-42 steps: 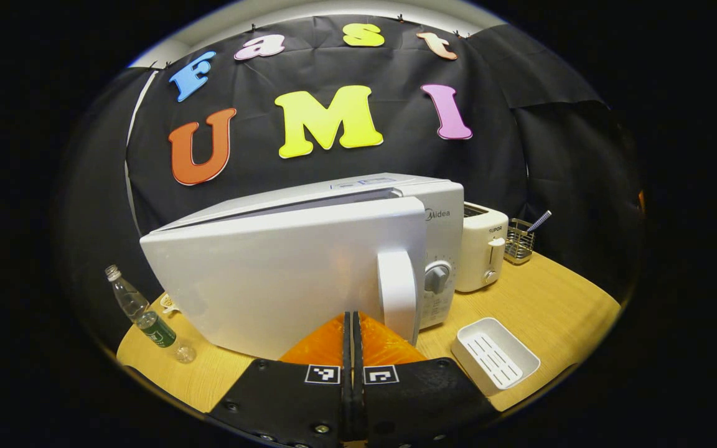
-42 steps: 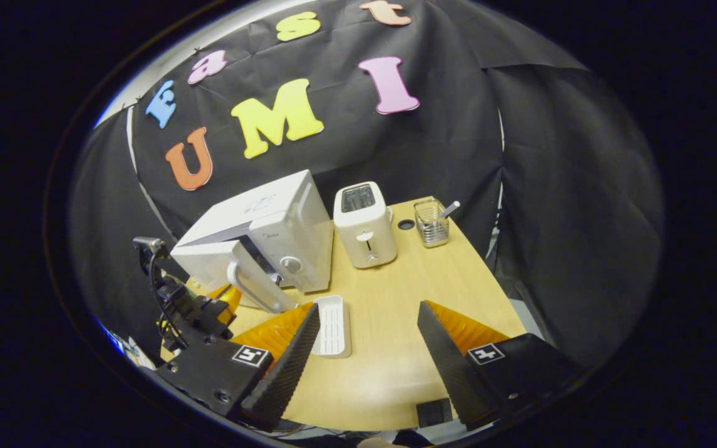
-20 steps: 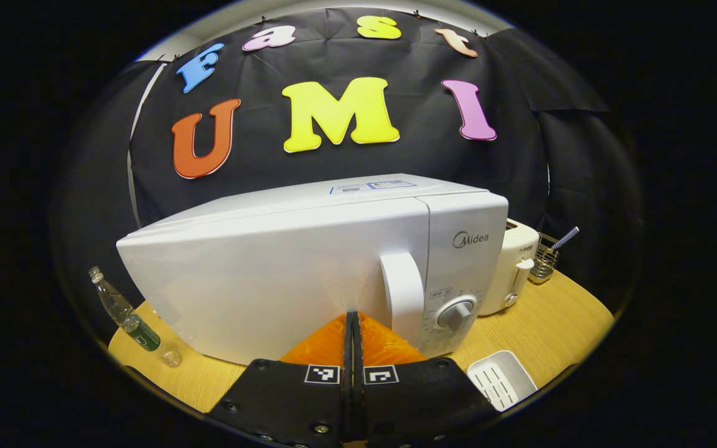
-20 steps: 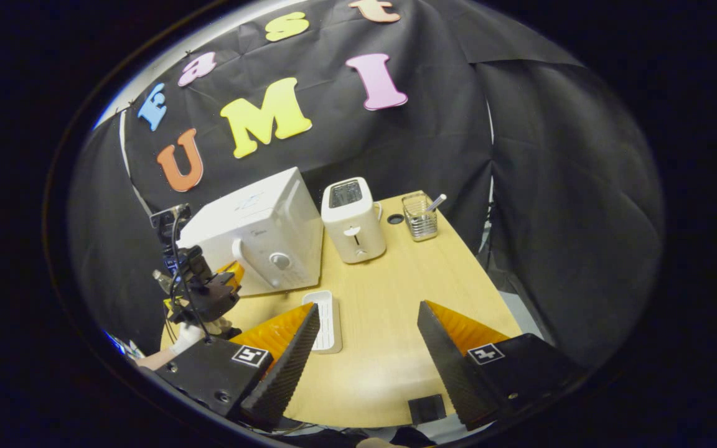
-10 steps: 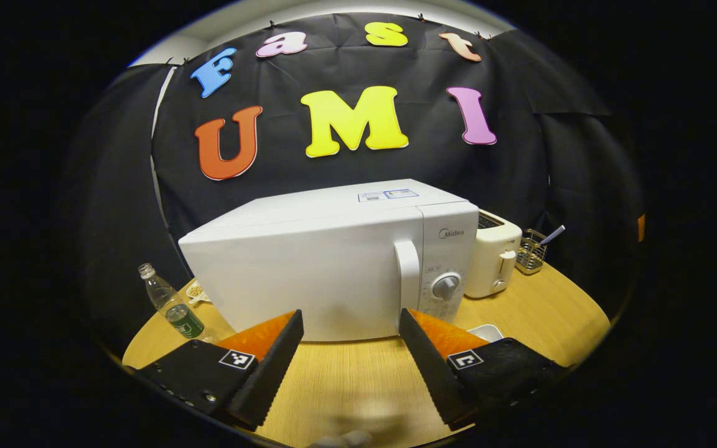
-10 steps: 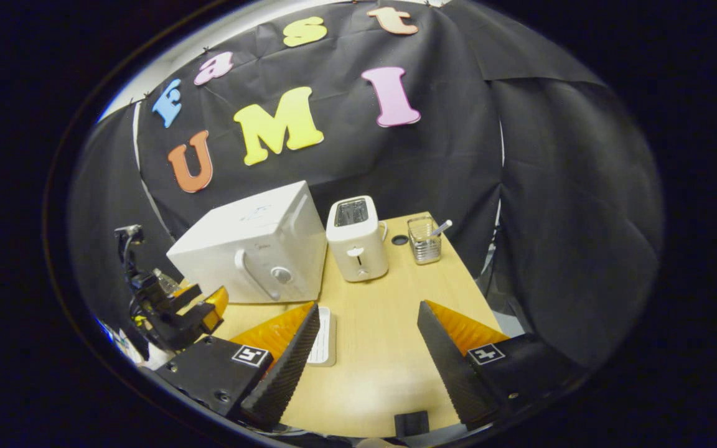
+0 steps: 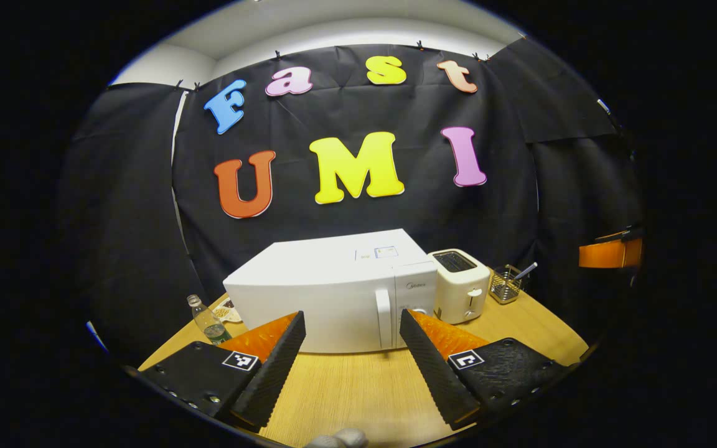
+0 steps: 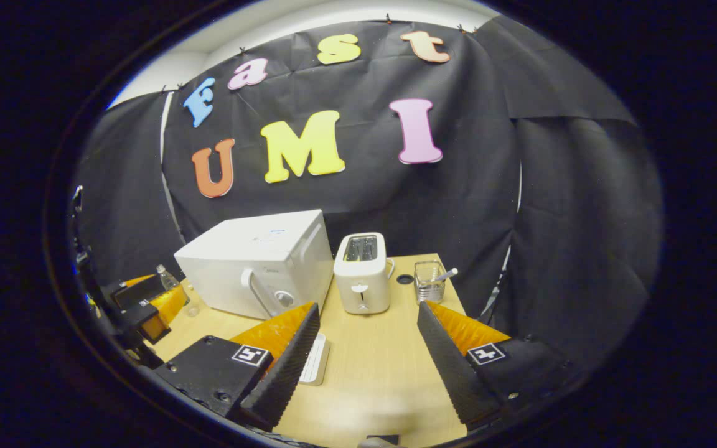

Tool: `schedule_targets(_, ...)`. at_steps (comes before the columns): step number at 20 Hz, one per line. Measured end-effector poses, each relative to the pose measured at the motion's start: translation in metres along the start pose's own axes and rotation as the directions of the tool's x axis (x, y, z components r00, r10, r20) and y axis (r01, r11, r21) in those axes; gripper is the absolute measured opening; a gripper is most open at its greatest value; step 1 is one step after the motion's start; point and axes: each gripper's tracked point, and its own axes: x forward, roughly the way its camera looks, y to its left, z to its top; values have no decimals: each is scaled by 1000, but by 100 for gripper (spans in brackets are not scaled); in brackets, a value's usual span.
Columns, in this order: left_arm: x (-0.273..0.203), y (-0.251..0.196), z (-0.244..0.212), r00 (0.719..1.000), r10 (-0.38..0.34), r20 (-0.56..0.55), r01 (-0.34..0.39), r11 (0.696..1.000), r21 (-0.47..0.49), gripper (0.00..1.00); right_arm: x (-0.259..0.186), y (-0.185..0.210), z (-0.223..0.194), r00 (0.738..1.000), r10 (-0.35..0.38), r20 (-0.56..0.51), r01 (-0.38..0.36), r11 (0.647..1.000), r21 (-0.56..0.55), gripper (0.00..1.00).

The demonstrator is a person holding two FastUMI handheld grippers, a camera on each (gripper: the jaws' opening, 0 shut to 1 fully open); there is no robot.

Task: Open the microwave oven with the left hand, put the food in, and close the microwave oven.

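Left gripper view: wooden table (image 7: 346, 389) w/ shut microwave (image 7: 333, 298)

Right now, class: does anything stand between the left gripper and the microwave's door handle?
Nothing visible does. The left gripper is open and faces the microwave across bare table; the door handle lies straight ahead, unobstructed.

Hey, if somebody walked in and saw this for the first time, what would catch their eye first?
Probably the white microwave, door shut, at the back of the wooden table, with a cream toaster right beside it. Next, the two open grippers up front: the left gripper facing the microwave, the right gripper over bare tabletop.
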Motion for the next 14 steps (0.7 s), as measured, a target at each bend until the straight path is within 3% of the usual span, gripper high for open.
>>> schedule_targets(1,-6,1,14,1000,-2,29,2,1000,5,95,-3,1,11,1000,0,27,1,1000,-21,100)
schedule_targets(7,-34,24,92,990,-10,143,11,1000,-5,95,-31,35,82,987,14,160,-5,998,-59,100)
schedule_targets(8,-38,33,103,987,0,163,1,1000,-6,95,-36,44,90,985,25,172,-18,999,-46,91)
schedule_targets(9,-38,38,112,984,2,180,0,1000,-13,95,-39,50,96,984,27,176,-21,999,-38,100)
schedule_targets(10,-40,43,117,984,8,177,-3,1000,-25,95,-42,56,102,983,30,180,-25,999,-32,91)
schedule_targets(11,-42,50,120,986,17,169,-11,999,-33,95,-45,61,111,981,29,194,-25,999,-22,100)
schedule_targets(13,-48,59,133,981,18,192,-10,999,-43,95,-51,63,124,975,11,221,-6,1000,-22,100)
schedule_targets(14,-49,65,138,979,22,203,-15,999,-38,95,-53,64,127,973,2,230,5,1000,-30,90)
